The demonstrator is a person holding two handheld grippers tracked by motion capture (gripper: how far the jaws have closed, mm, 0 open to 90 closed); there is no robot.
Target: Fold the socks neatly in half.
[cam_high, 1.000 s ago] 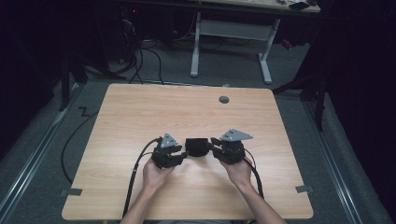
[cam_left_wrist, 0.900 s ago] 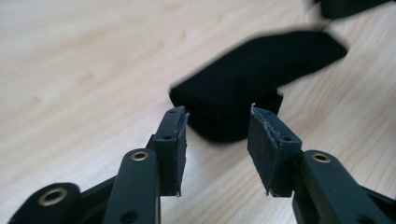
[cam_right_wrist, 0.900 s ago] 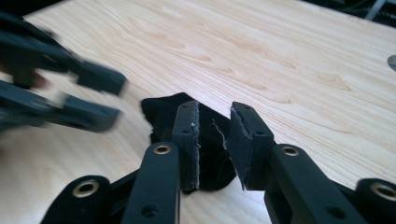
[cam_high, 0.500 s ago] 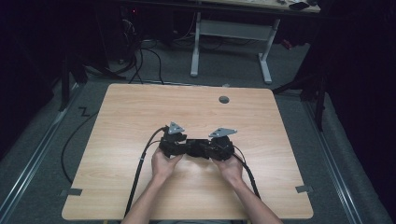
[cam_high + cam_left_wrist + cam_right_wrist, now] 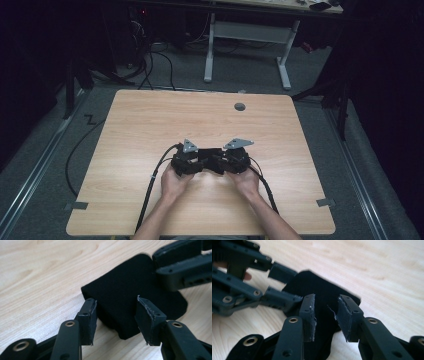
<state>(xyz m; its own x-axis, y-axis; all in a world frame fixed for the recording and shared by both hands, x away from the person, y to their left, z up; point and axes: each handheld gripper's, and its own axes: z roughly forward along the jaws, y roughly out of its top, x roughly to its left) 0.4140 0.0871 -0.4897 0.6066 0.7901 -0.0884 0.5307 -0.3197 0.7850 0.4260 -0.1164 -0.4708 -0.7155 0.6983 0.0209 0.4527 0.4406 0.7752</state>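
A small folded black cloth [image 5: 210, 158] lies on the wooden table [image 5: 150, 125], a little in front of its middle. The two grippers meet over it from either side. My left gripper [image 5: 116, 308] straddles one folded edge of the cloth [image 5: 125, 282]. Its jaws have just been opening and its pads stand off the fabric. My right gripper [image 5: 325, 308] straddles the opposite edge of the cloth [image 5: 317, 285], its jaws also just opened, pads apart. Each gripper view also shows the other gripper reaching over the cloth: the right gripper [image 5: 180, 263] and the left gripper [image 5: 284, 286].
A round grey grommet [image 5: 240, 106] sits near the table's far edge. Behind the table stands a white desk frame [image 5: 245, 35], with cables [image 5: 80, 150] on the floor to the left. Bare wood surrounds the hands.
Both hands came toward each other and sank to the table with the cloth between them. Both pairs of jaws have widened, and the cloth now rests on the wood.
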